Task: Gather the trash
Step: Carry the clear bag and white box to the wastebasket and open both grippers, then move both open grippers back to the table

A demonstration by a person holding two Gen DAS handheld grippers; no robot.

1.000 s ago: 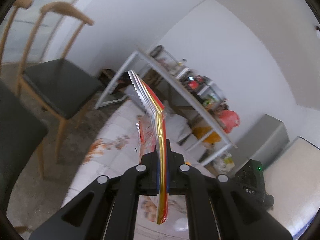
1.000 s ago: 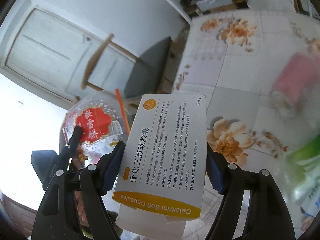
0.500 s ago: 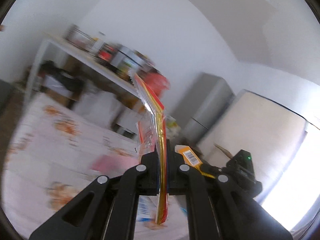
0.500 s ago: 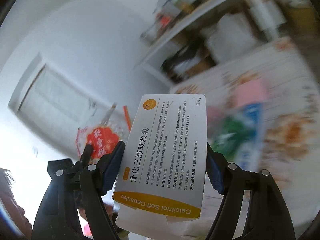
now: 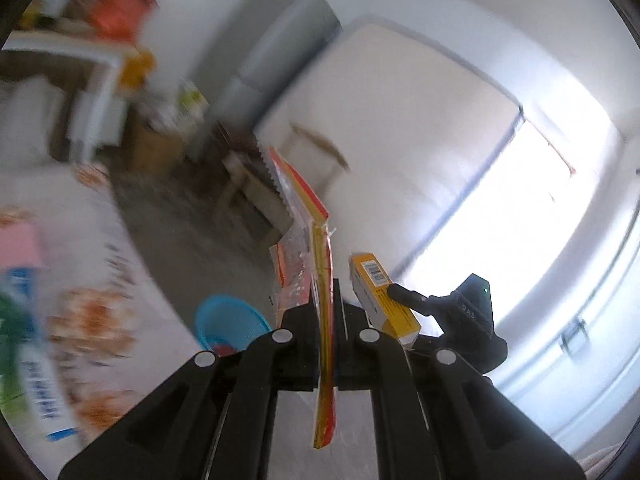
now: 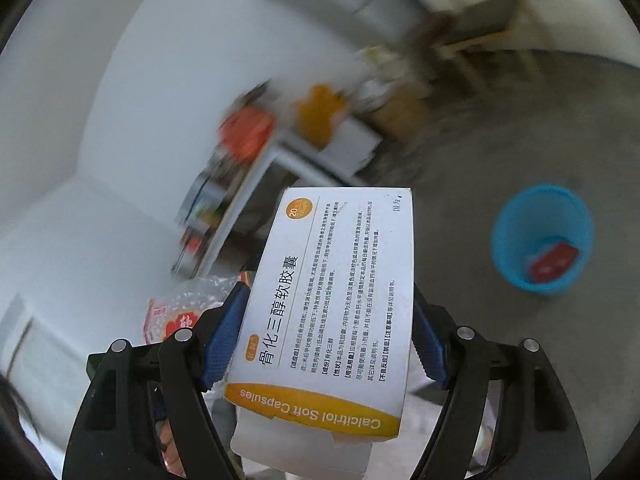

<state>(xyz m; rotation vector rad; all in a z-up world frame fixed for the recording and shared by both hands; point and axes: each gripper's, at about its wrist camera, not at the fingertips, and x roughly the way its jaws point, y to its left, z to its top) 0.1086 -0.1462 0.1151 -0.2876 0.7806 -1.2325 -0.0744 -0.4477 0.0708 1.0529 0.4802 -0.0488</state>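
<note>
My left gripper (image 5: 324, 304) is shut on a flat red, yellow and clear snack wrapper (image 5: 308, 232) that stands edge-on between the jaws. My right gripper (image 6: 326, 324) is shut on a white and orange medicine box (image 6: 336, 292) marked Calcitriol Soft Capsules; the box also shows in the left wrist view (image 5: 380, 300). A blue trash bin (image 6: 542, 238) stands on the grey floor with a red packet (image 6: 554, 260) inside; in the left wrist view the blue trash bin (image 5: 230, 320) sits just left of the wrapper. The wrapper shows in the right wrist view (image 6: 176, 320).
A table with a floral cloth (image 5: 80, 264) lies at the left, holding a pink item (image 5: 18, 244) and a green and blue pack (image 5: 24, 344). A cluttered white shelf (image 6: 280, 140), a wooden chair (image 5: 316, 156) and a bright window (image 5: 520, 216) surround the floor.
Both grippers have swung away from the table toward the floor, each still holding its item. The blue bin has come into view in both wrist views.
</note>
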